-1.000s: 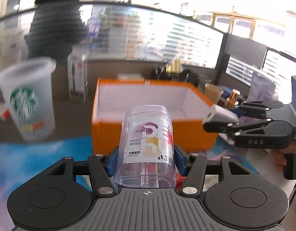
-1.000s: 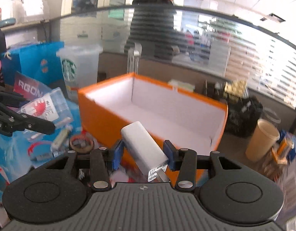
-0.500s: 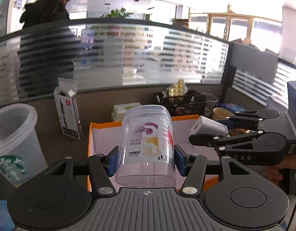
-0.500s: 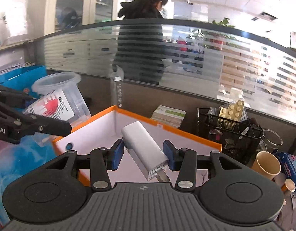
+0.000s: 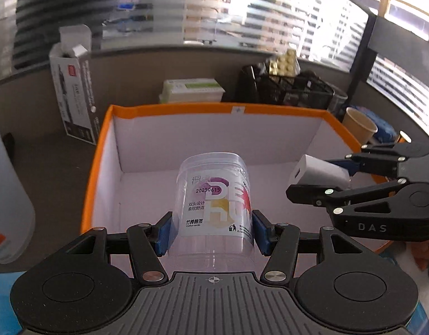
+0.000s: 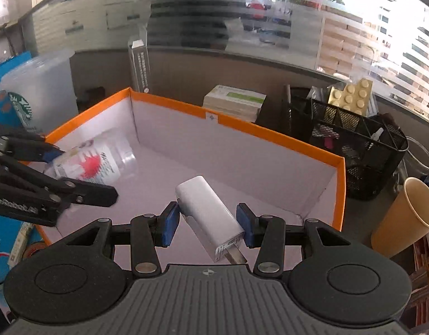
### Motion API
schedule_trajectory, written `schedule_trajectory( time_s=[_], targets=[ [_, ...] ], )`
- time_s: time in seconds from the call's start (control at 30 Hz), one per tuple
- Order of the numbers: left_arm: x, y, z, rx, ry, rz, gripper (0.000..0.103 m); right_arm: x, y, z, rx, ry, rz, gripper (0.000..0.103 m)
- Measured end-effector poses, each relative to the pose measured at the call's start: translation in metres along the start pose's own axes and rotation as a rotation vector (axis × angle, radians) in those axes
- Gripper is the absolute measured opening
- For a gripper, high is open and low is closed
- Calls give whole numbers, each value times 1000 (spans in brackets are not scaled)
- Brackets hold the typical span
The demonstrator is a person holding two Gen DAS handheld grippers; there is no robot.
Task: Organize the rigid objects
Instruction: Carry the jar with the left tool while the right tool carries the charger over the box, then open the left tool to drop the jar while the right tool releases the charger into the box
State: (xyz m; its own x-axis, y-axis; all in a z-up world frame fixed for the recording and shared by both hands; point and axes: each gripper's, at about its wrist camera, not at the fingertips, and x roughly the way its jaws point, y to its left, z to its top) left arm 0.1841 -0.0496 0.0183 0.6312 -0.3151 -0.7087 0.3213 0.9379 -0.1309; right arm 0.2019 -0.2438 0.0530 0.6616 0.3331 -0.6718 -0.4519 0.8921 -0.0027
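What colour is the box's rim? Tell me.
Orange, with a white inside; the box shows best in the right wrist view.

Left claw and right claw each clamped, side by side.

Clear glossy plastic jar, printed label. White charger: smooth matt plastic. Orange box: cardboard, matt white lining. Black wire-mesh organizer, upper right. Tan cup, probably paper.
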Motion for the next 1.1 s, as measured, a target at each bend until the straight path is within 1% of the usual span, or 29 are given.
schedule_trajectory(
  time_s=[0.1, 0.17, 0.23, 0.43, 0.57, 0.63, 0.67, 0.7, 0.73, 0.8, 0.9, 1.0, 1.03, 1.1],
  targets=[
    [6, -2, 0, 9, 21, -2, 56, 8, 6, -2, -41, 63, -29, 43],
    [8, -1, 0, 8, 29, -5, 56, 12, 5, -3, -38, 99, -18, 43],
    [11, 0, 0, 6, 37, -6, 56, 15, 8, -4, -58, 136, -27, 43],
    [21, 2, -3, -10, 61, -2, 56, 21, 13, -4, -94, 197, -43, 42],
    [22, 2, -3, -12, 60, 4, 56, 24, 16, -3, -132, 233, -53, 42],
    [21, 1, -3, -10, 56, 11, 57, 22, 16, -2, -127, 222, -55, 52],
    [20, 1, -3, -10, 54, 16, 58, 20, 16, -2, -120, 206, -56, 61],
    [19, 0, -3, -10, 52, 21, 60, 17, 16, -1, -117, 193, -63, 67],
    [19, 0, -2, -12, 49, 23, 68, 16, 17, -1, -121, 185, -74, 68],
    [15, -1, -1, -17, 39, 17, 71, 13, 18, -2, -127, 171, -95, 67],
    [6, -5, 0, -9, 17, 17, 78, 7, 17, -2, -119, 154, -94, 63],
    [-7, -9, 2, -5, -8, 9, 83, -8, 17, 0, -114, 112, -100, 63],
    [-12, -11, 2, -4, -19, 8, 86, -14, 17, 2, -111, 97, -104, 63],
    [-26, -16, 2, 8, -60, 41, 96, -29, 17, 4, -108, 61, -111, 63]
  ],
)
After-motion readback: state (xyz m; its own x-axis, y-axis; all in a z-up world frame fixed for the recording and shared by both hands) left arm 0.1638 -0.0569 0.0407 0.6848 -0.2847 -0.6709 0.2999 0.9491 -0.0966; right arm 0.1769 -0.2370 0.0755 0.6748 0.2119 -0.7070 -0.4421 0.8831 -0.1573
